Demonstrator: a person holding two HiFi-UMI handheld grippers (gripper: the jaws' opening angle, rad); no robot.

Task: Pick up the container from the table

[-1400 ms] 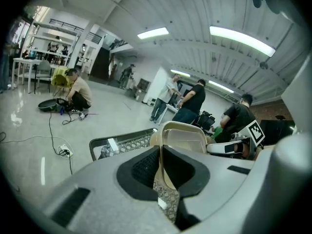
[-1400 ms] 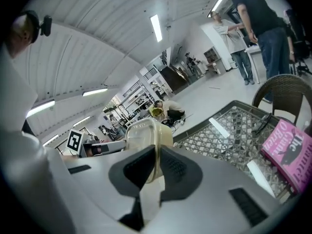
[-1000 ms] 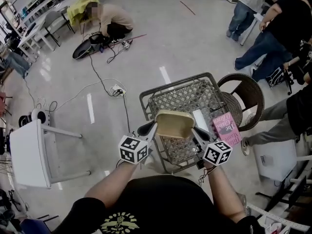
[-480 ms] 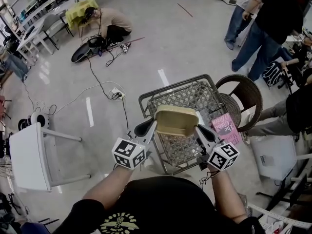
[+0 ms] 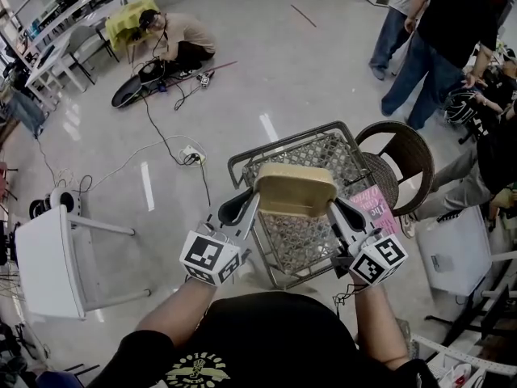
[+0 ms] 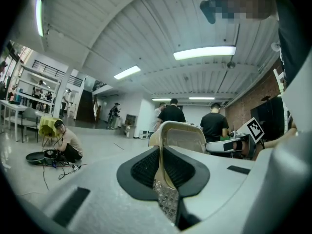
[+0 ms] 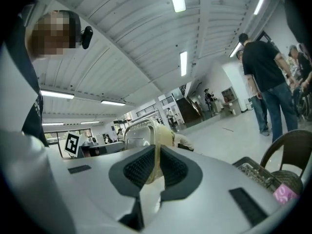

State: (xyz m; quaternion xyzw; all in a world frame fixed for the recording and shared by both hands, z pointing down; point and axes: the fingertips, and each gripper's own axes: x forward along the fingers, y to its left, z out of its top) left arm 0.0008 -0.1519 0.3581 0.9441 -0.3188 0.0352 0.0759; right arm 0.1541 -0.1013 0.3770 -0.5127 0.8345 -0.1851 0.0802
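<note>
Tan container [image 5: 296,191] is up in the air between the two grippers, above the wire-mesh table [image 5: 242,162] and clear of its top. The left gripper [image 5: 244,207] has the container's left rim; in the left gripper view its jaws are pinched on the thin edge, with the dark pads [image 6: 145,168] pressing it from both sides. The right gripper [image 5: 338,213] has the opposite rim, and the right gripper view shows that rim clamped between its pads [image 7: 139,167] the same way. The container sits roughly level. A pink book [image 5: 376,208] lies at the table's right side next to a wicker chair [image 5: 414,148]; I cannot tell which one it rests on. A white side table [image 5: 44,257] stands well off to the left. A person sits on the floor [image 5: 182,35] among cables, far side of the room.
</note>
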